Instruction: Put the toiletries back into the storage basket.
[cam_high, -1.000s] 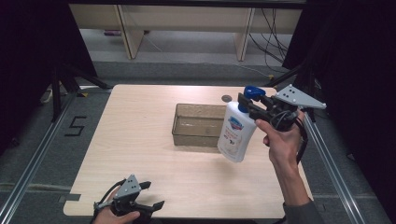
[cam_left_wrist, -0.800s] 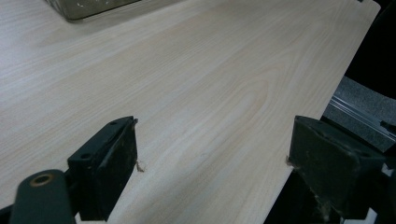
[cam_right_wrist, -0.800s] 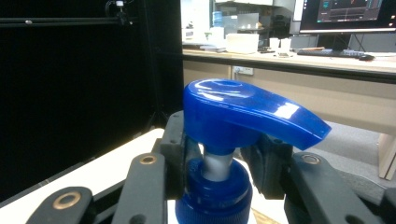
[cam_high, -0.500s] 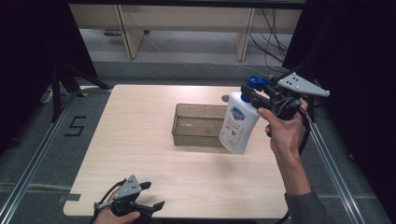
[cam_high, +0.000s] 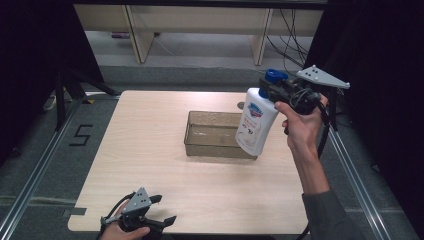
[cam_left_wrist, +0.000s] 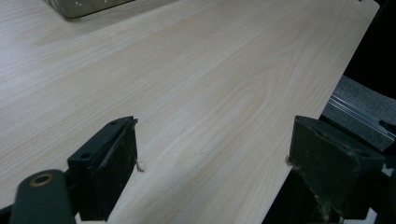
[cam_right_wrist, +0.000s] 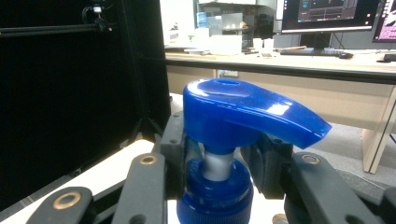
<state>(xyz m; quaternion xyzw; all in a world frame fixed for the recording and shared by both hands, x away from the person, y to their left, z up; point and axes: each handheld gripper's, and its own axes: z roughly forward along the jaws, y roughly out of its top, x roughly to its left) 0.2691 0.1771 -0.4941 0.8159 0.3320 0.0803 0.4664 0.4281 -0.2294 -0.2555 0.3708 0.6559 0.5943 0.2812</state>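
The right claw (cam_high: 272, 91) is clamped on the neck of a white pump bottle (cam_high: 256, 126), just under its blue pump head (cam_right_wrist: 243, 112); the right gripper view shows the two black jaws pressed against the grey stem and blue collar from either side. In the high view the bottle hangs clear of the surface (cam_high: 150, 150), tilted a little, with its base above the right end of the clear rectangular tray (cam_high: 212, 134) that sits near the middle of the surface. The bottle's lower part overlaps the tray's right wall in that view, so whether it is fully over the tray's inside or beside it cannot be told for certain. The step in hand looks like the carry: the bottle is lifted and held near the tray, not yet set down. If the aim is to put it in the tray, the next move calls for bringing the base over the open compartment, clearing the rim, then lowering until the bottom rests flat before the grip lets go; a bottle held by its neck may swing, so a steady descent would help. The left claw (cam_high: 162, 210) rests at the near left corner of the surface, its jaws standing wide apart with nothing between them, as the left gripper view shows bare wood between the two pads.
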